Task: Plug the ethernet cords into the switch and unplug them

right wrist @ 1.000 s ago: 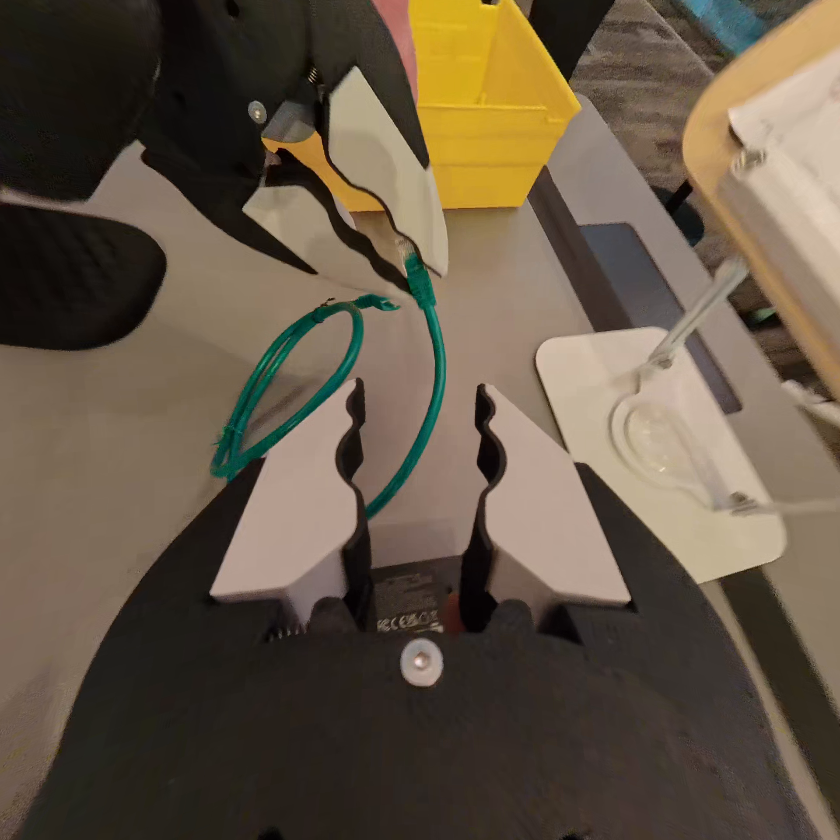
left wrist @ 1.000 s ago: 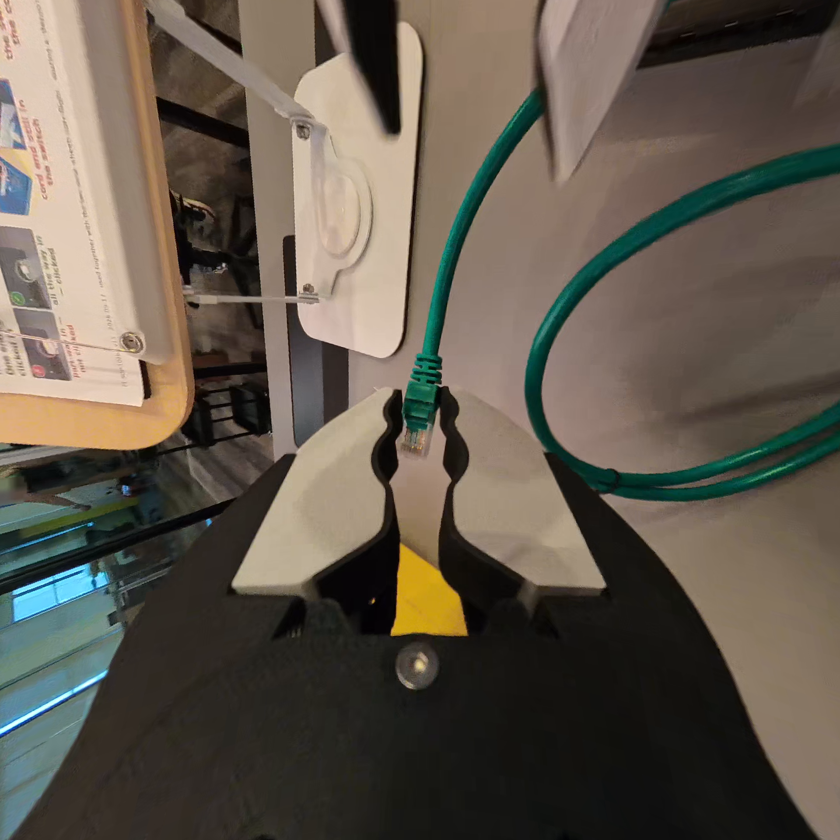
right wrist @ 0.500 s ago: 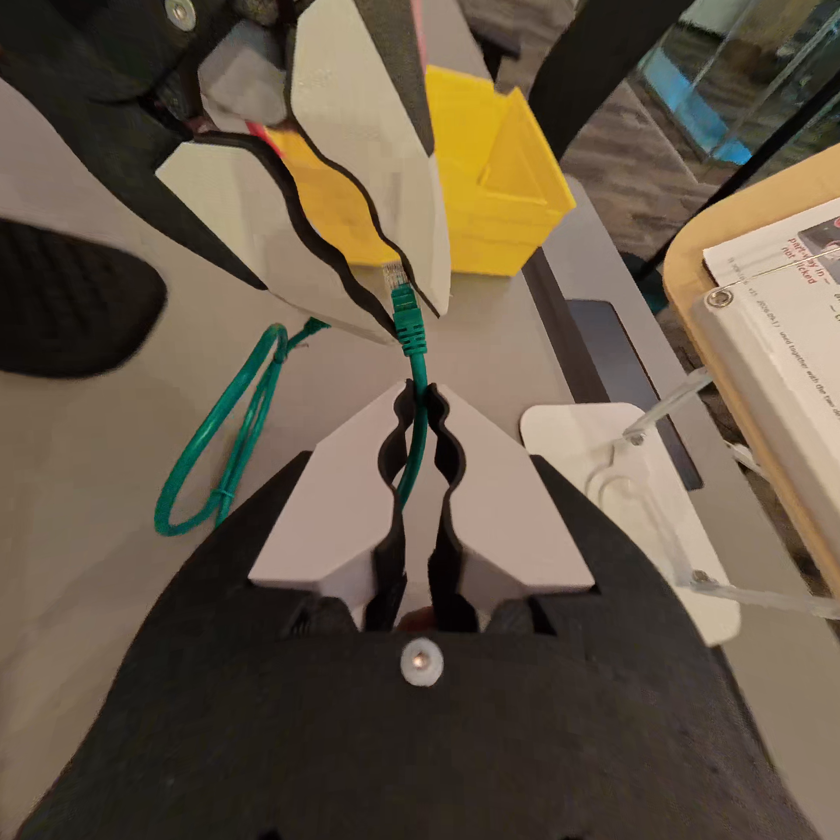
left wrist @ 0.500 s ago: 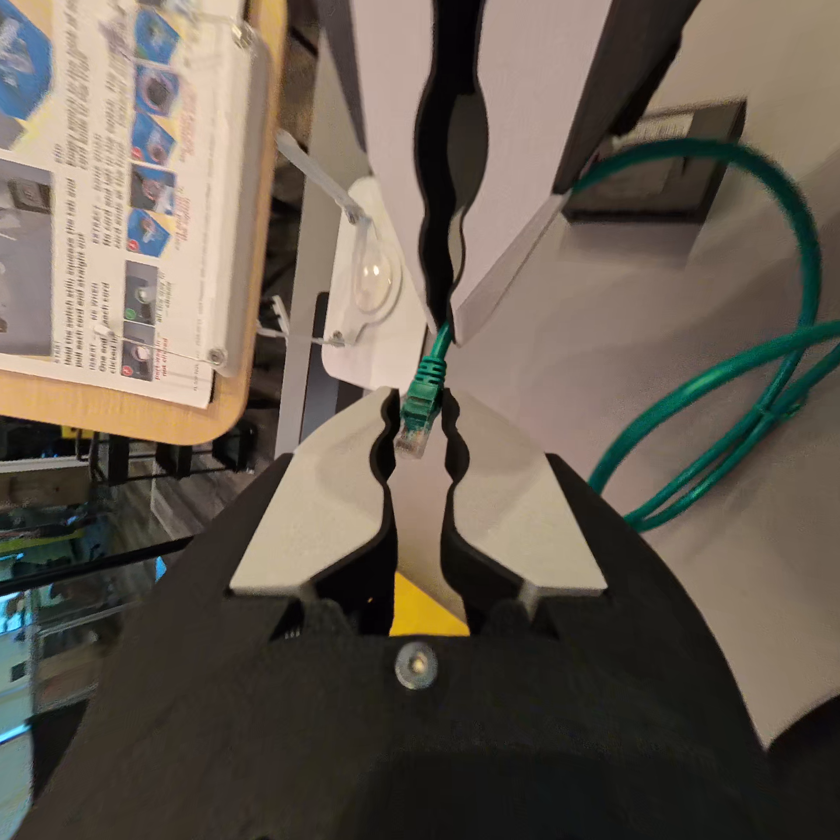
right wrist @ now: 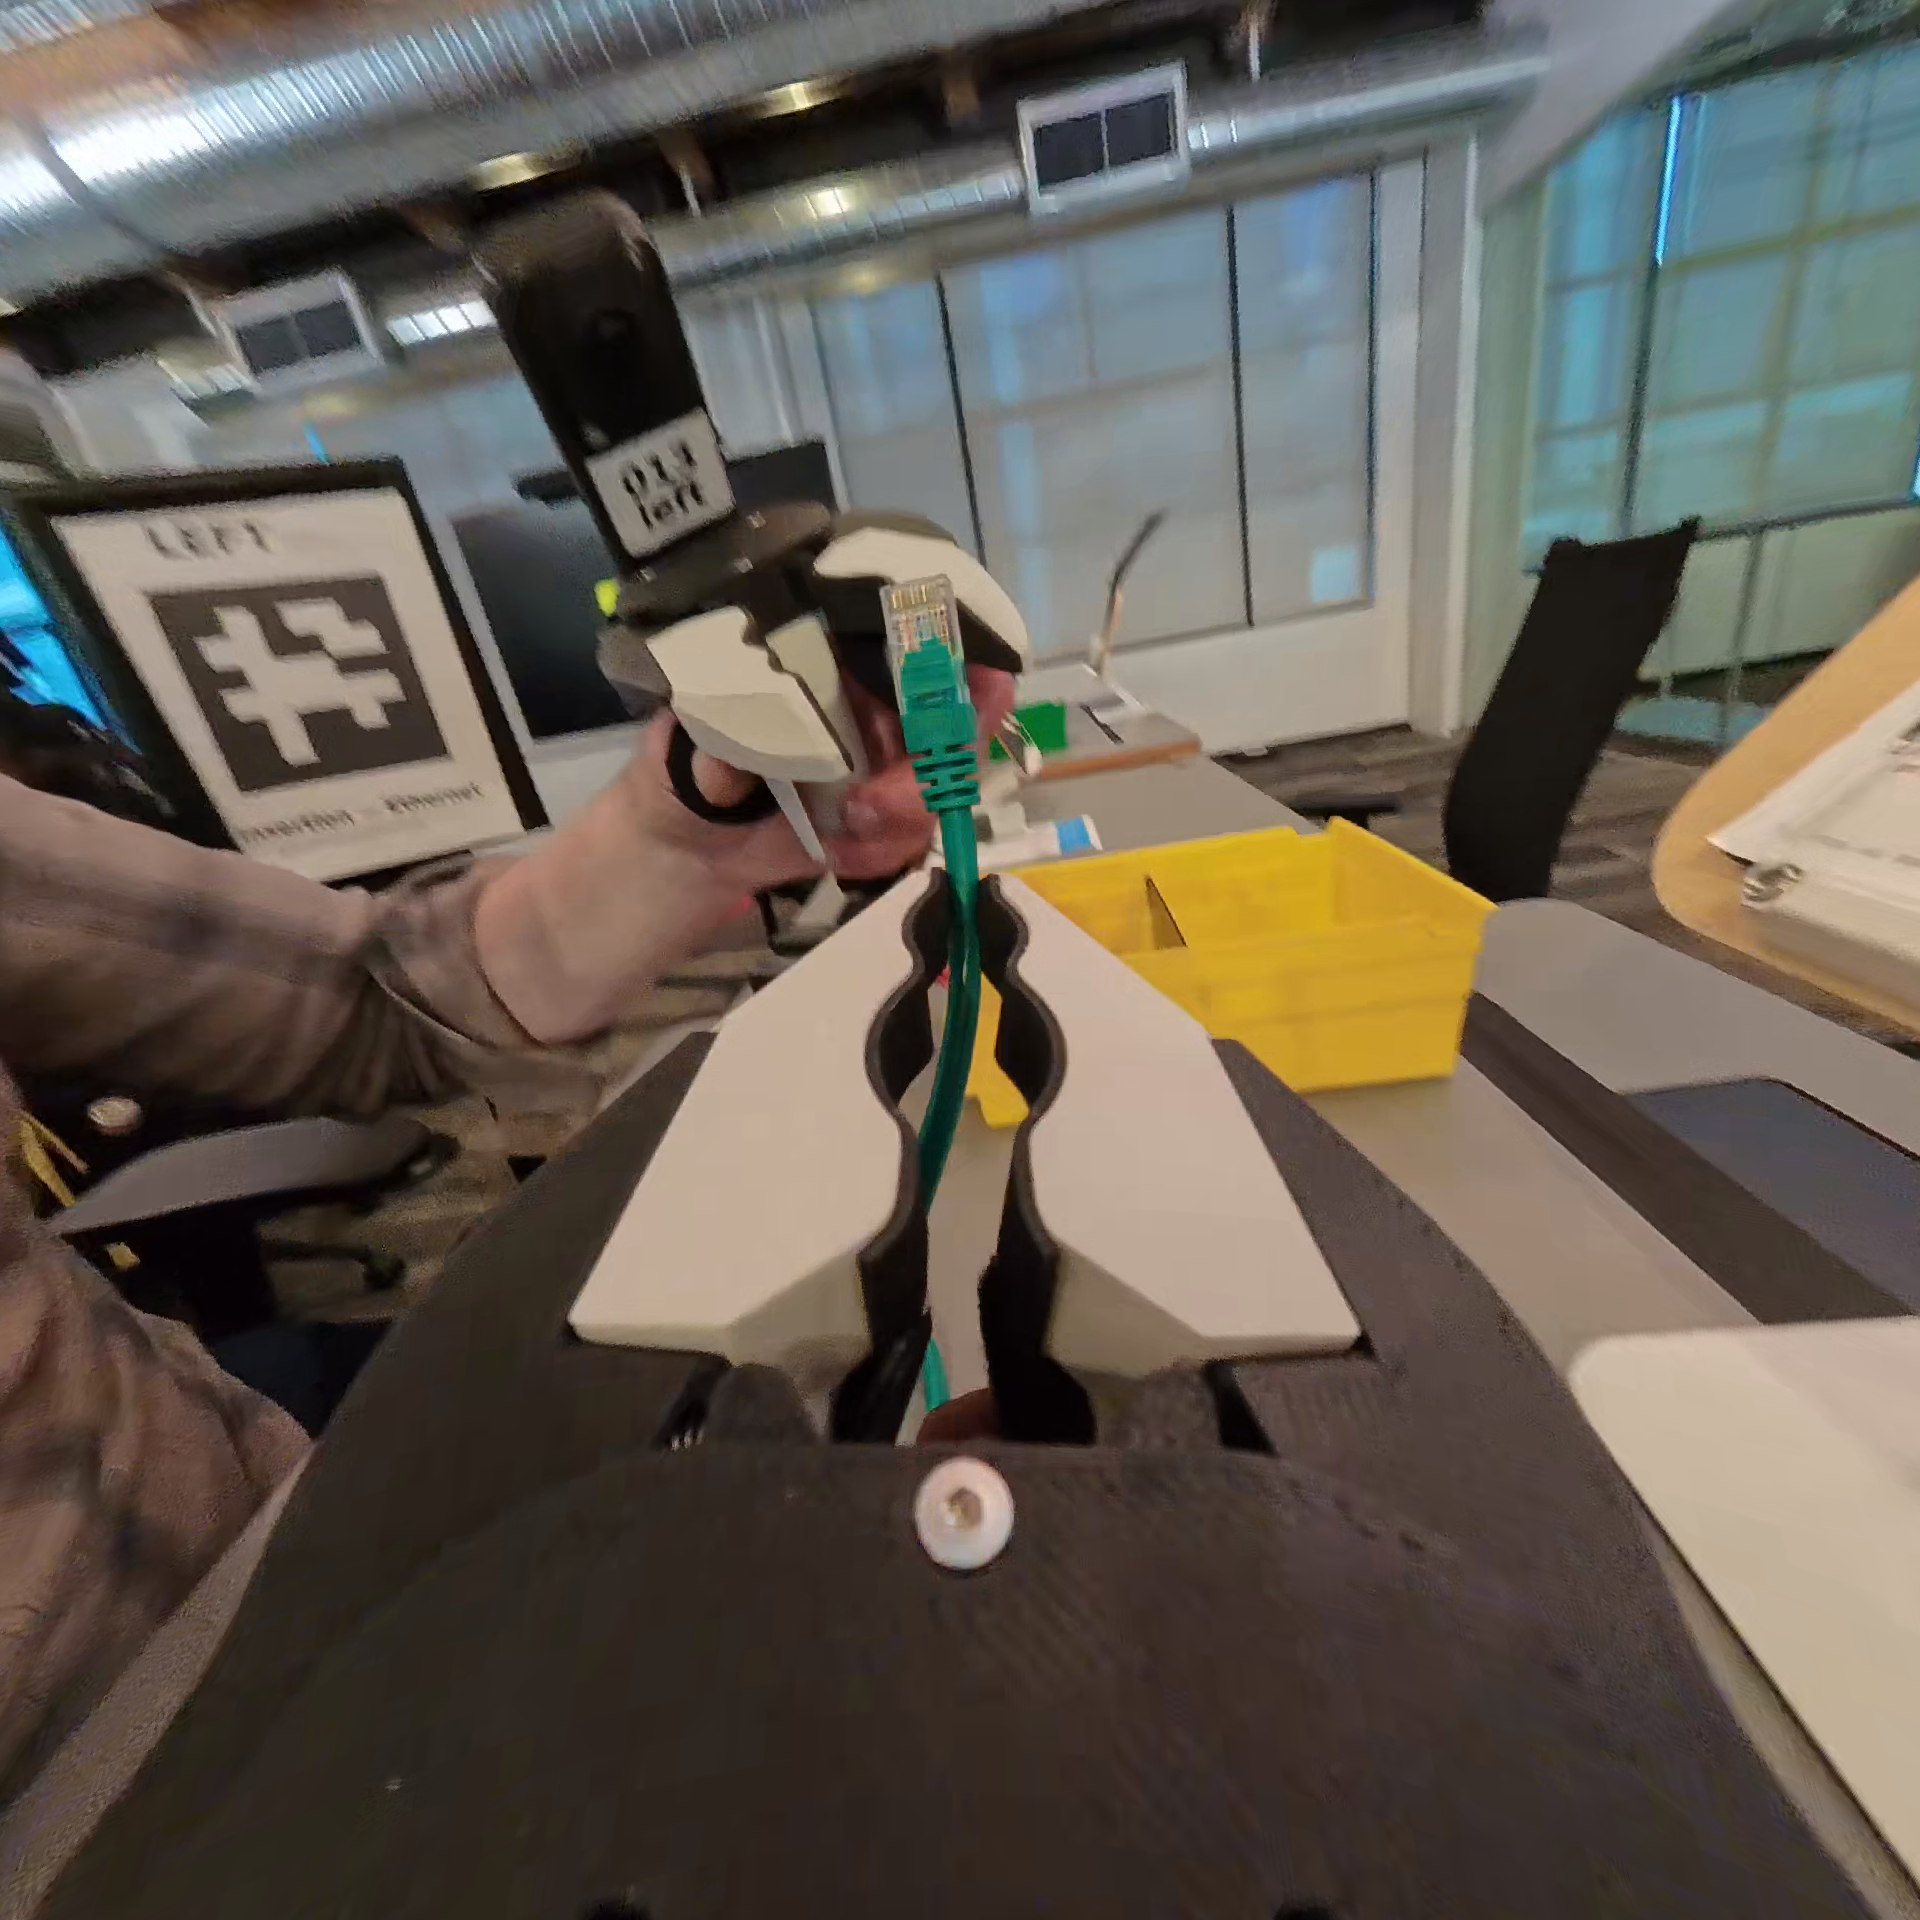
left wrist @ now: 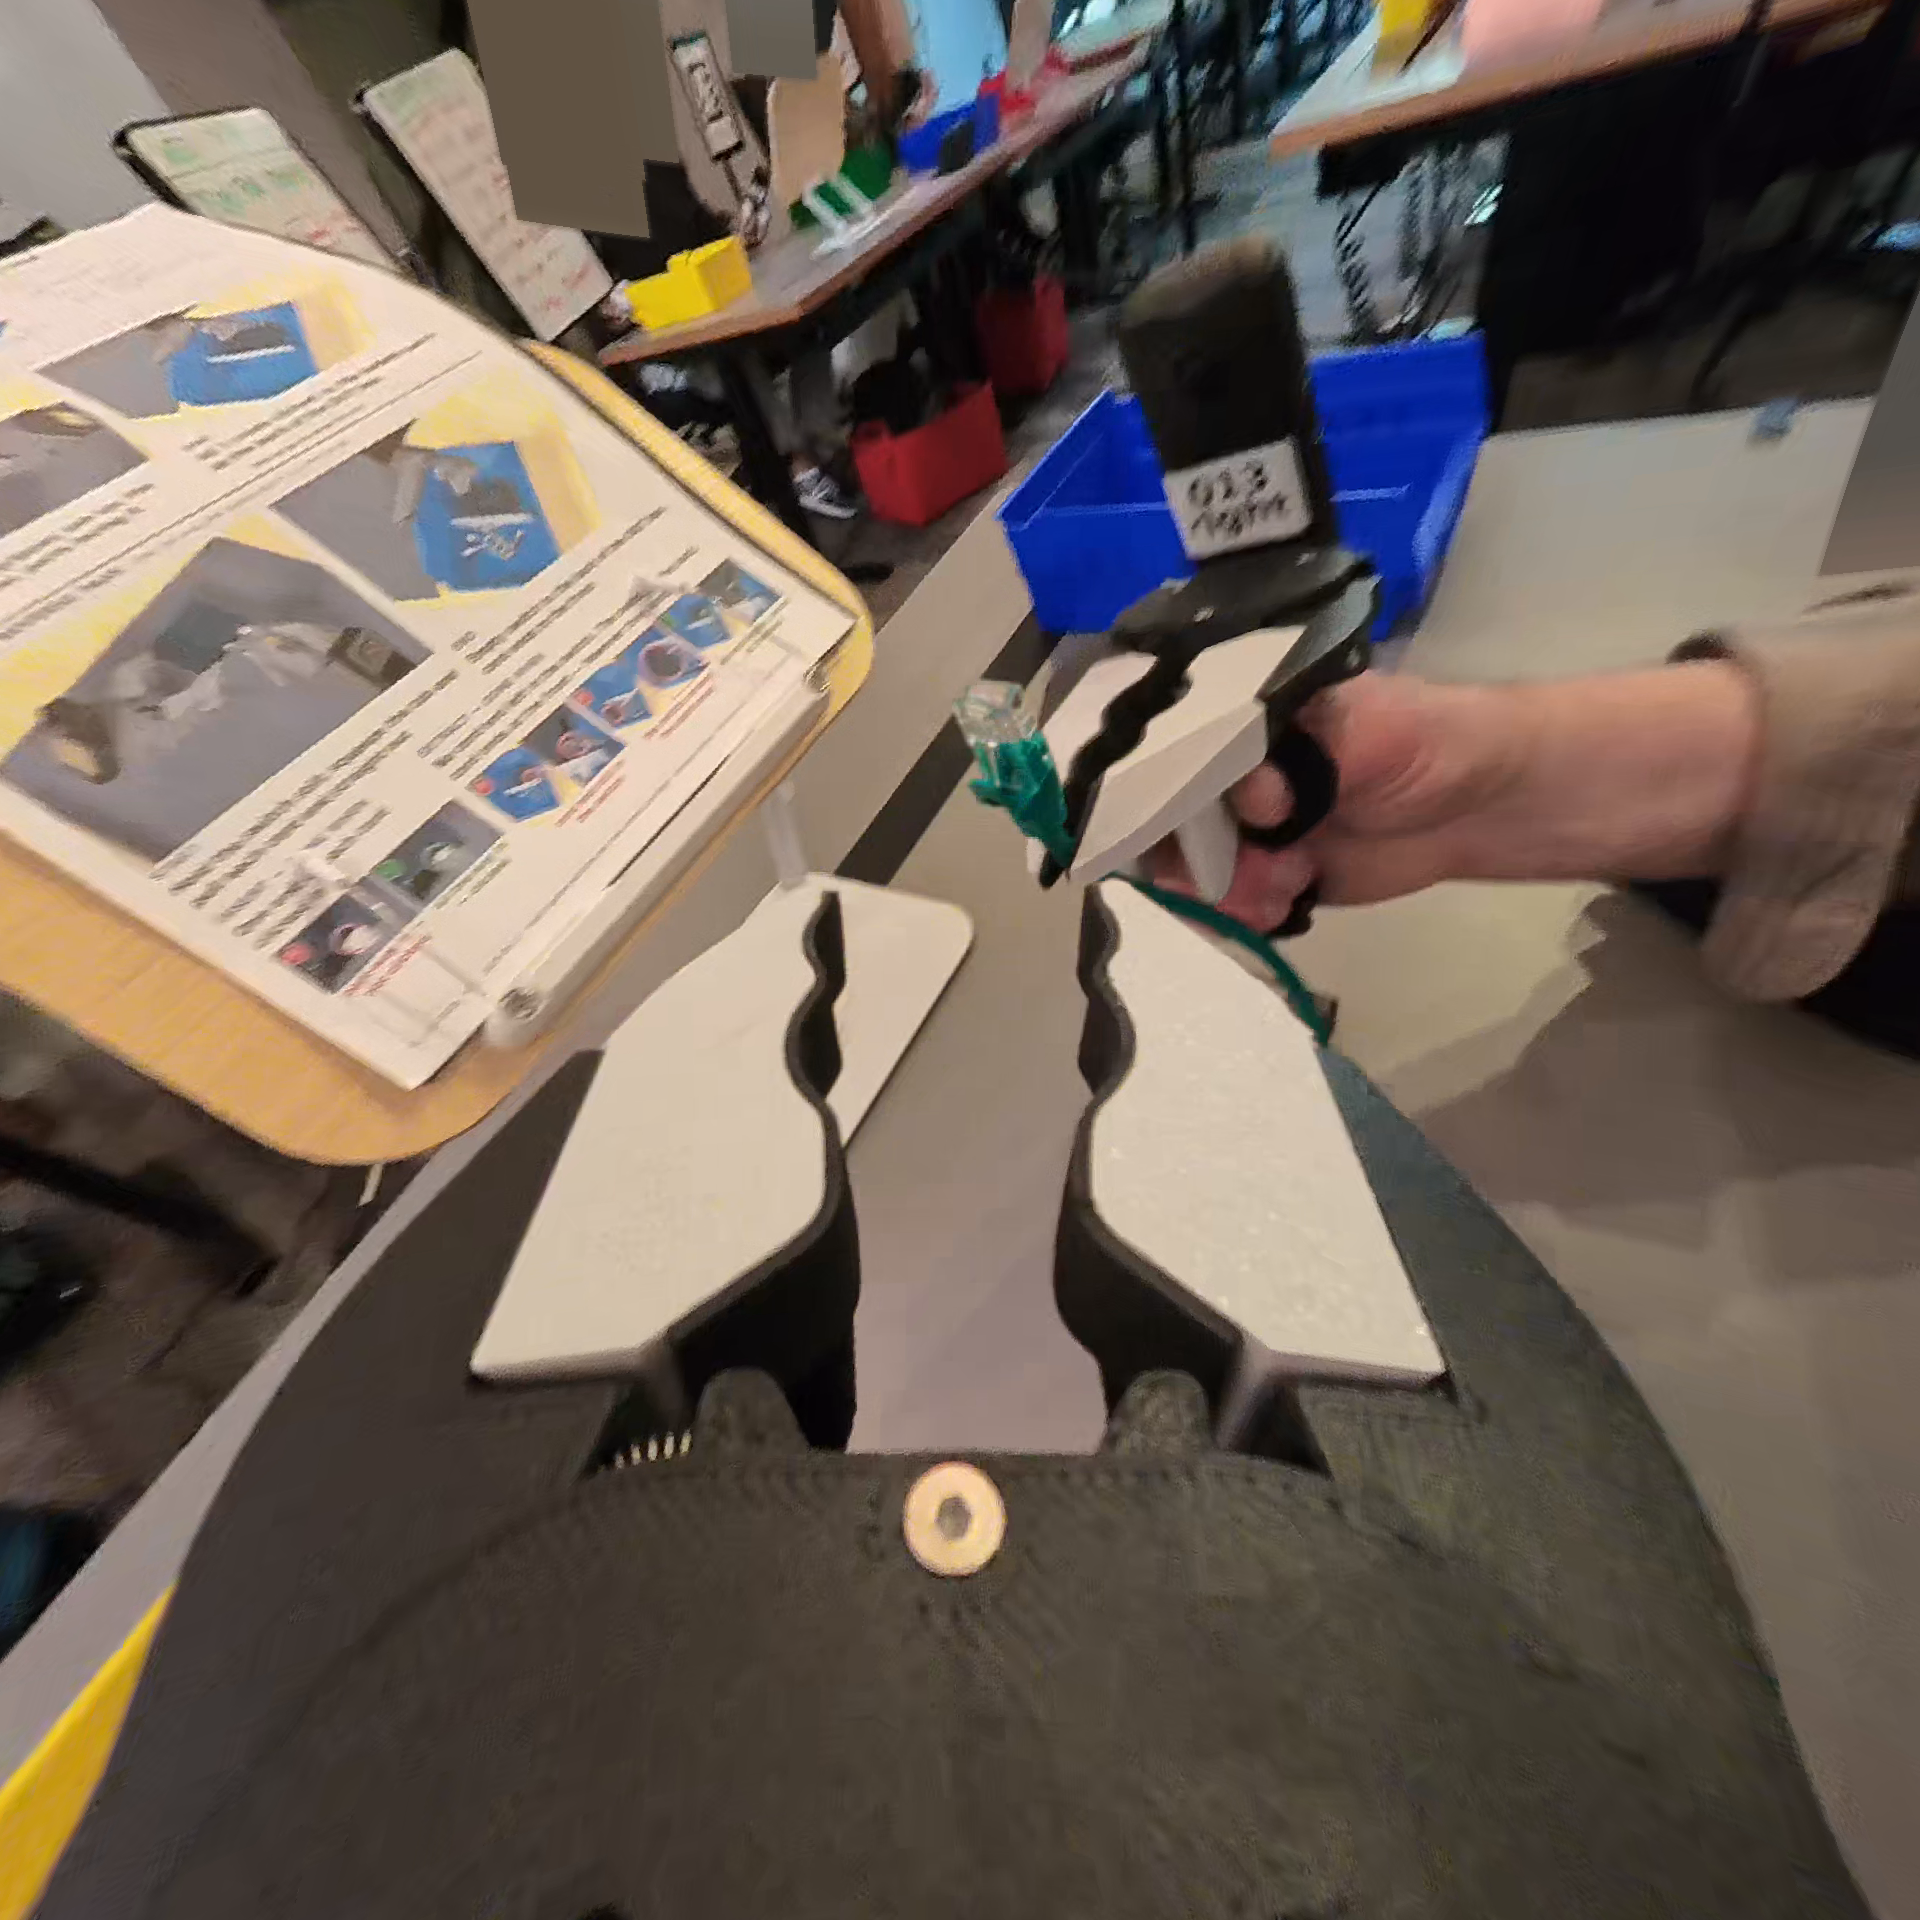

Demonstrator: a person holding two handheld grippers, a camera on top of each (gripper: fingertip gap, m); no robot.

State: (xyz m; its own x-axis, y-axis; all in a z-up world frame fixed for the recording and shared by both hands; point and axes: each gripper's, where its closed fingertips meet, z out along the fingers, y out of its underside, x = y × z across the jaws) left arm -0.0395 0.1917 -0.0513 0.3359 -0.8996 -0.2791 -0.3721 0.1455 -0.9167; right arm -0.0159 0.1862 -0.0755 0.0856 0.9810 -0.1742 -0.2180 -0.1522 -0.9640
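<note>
The right gripper (right wrist: 961, 914) is pinched shut on the green cord (right wrist: 951, 1029), just under its plug (right wrist: 920, 623), which points to 12 o'clock. The left gripper (left wrist: 956, 935) is wide open and holds nothing. The cord looks light and bendy, the clear plug hard and easy to snap. Best to hold the ribbed green part. The switch is not in view.

Green ethernet cord (right wrist: 954, 997), clear plug (right wrist: 916, 615) pointing up, unplugged
</note>
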